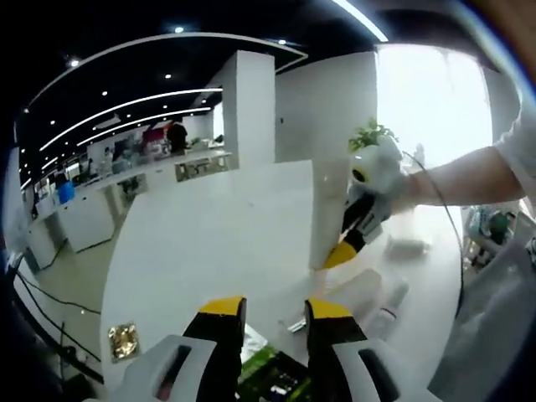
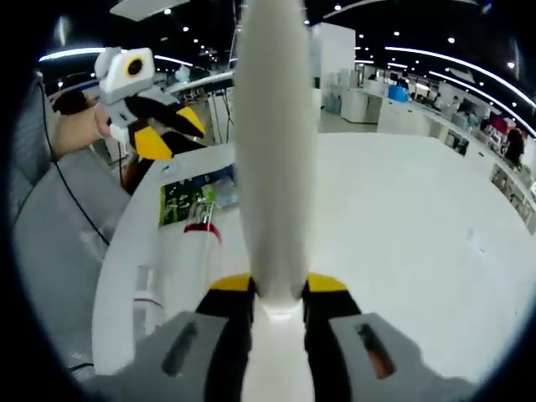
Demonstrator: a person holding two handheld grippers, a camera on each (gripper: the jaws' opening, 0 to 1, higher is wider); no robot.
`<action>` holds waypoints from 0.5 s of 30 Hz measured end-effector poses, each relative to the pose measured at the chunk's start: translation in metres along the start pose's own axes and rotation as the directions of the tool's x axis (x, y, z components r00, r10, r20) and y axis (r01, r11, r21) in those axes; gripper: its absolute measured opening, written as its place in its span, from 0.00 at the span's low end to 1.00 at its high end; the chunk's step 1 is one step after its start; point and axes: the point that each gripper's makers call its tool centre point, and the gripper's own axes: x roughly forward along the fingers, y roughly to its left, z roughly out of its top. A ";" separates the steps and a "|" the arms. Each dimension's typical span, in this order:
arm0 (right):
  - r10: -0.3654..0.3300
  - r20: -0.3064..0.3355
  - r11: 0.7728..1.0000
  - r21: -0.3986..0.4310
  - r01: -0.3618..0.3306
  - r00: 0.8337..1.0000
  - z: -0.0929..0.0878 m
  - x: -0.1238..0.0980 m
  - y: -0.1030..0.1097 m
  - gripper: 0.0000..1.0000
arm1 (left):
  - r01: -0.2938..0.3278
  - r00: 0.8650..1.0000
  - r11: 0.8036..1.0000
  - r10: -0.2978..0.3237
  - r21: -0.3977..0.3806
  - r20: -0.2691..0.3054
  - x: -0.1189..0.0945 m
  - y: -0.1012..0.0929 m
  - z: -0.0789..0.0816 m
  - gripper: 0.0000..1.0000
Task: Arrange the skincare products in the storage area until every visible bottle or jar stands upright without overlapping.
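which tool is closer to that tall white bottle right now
Right. The right tool is shut on the tall white bottle, holding it by its lower end. The left tool is open and apart from it, above the white table.

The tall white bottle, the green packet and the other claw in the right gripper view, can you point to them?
tall white bottle (image 2: pixel 272 151): right gripper view, middle of its body.
green packet (image 2: pixel 188 201): right gripper view, its printed face.
left claw (image 2: pixel 172 134): right gripper view, between its yellow tips.
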 end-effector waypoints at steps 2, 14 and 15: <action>0.019 -0.005 1.000 -0.016 -0.019 1.000 0.000 0.000 0.001 0.22 | 0.001 1.000 1.000 -0.001 0.004 -0.005 0.001 0.000 -0.001 0.29; -0.057 0.007 0.995 0.083 0.056 0.998 -0.006 -0.025 -0.005 0.34 | 0.008 0.999 1.000 -0.008 -0.001 -0.036 0.003 0.000 -0.010 0.30; -0.087 0.027 0.990 0.111 0.083 0.996 -0.006 -0.034 -0.006 0.34 | 0.013 0.999 1.000 -0.013 -0.001 -0.042 0.004 -0.001 -0.011 0.30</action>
